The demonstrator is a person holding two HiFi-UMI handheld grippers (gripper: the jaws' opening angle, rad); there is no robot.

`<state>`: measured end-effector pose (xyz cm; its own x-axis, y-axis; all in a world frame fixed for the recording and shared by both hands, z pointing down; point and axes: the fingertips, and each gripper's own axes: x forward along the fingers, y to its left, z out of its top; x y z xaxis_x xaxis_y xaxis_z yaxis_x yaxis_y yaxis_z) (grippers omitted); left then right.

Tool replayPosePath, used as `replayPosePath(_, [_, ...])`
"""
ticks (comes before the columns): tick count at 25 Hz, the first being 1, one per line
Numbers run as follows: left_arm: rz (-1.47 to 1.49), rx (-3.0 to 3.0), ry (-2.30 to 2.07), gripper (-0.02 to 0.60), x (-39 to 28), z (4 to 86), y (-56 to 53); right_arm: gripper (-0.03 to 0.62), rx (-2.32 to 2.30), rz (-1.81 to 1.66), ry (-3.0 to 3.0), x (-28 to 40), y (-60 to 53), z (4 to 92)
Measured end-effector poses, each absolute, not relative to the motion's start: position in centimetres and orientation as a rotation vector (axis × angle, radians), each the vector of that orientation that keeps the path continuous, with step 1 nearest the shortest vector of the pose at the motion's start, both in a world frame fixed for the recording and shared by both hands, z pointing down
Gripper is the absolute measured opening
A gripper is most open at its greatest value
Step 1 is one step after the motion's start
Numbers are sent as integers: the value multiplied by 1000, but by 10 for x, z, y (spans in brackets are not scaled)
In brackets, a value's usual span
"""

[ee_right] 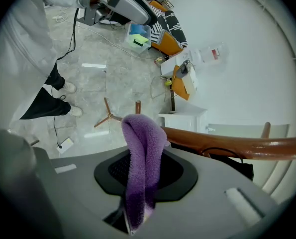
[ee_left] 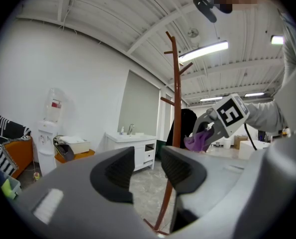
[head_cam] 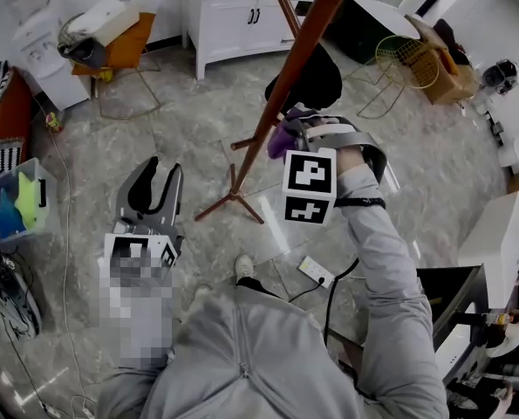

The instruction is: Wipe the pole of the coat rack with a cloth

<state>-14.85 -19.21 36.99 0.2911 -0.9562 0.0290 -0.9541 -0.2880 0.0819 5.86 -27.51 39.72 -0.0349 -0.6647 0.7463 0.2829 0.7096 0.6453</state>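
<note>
Reaching out w/ arm extended, R gripper [head_cam: 301, 127] pinches purple cloth [head_cam: 280, 140] at rack pole [head_cam: 303, 45]; L gripper [head_cam: 161, 173] low, jaws apart.

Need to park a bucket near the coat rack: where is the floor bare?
Bare floor lies between the coat rack's feet, the white cabinet and the orange chair. Another open stretch runs right of the pole, in front of the yellow wire chair. Crowded: the left edge around the storage bin, and beside the power strip near the person's shoe.
</note>
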Motion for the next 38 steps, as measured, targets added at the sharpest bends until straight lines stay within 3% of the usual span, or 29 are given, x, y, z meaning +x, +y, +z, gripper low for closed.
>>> replayPosePath(11, [-26,2526,-1756,172,-132,366,-197,80,442,-757,-1458,92,-232,386])
replayPosePath(21, [-1,2561,-1703,172,-117,367,-200,80,464,-506,-1627,117,-179,446])
replayPosePath(31, [47,2526,-1740,172,-126,372,-197,80,733,-391,-2000,61,-173,471])
replayPosePath(38, [70,2477,-1794,172,-143,376,-193,80,1012,-712,-2154,17,-191,407])
